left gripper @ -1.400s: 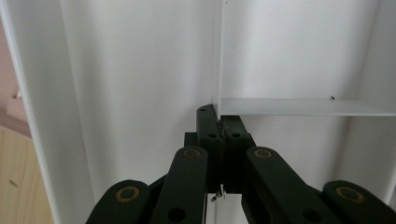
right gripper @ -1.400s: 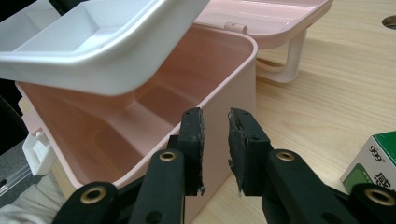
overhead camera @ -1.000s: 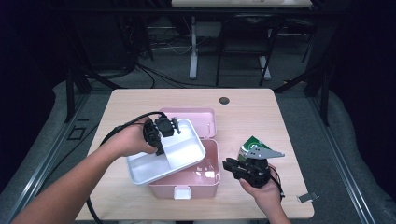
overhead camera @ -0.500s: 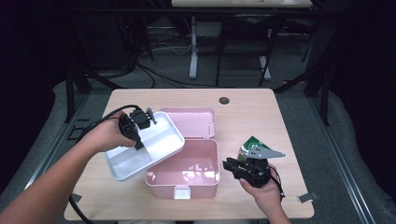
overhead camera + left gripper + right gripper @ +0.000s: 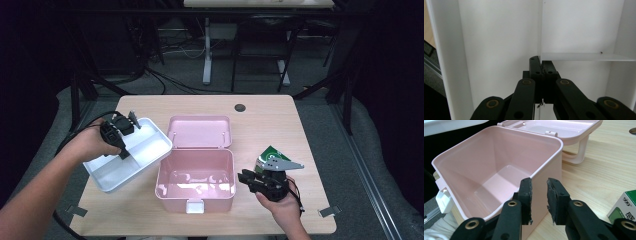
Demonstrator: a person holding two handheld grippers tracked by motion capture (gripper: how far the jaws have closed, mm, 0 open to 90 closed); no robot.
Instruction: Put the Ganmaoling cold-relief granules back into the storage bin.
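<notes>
While the white plastic tray with a divider (image 5: 134,160) hangs over the left edge of the light wooden table (image 5: 310,125), tilted, the left gripper (image 5: 125,131) pinches its inner divider wall; in the left gripper view the black jaws are pressed together on this thin white wall (image 5: 584,56). Just beside the tray, to its right, stands the open pink plastic box (image 5: 196,175) with its lid (image 5: 200,131) folded back flat on the table, near the front edge. At the right wall of the box the right gripper (image 5: 539,192) has its jaws slightly apart on either side of the pink rim, and I cannot tell if the pads press it. Behind this gripper a small green and white carton (image 5: 270,154) stands on the table, toward the right edge.
</notes>
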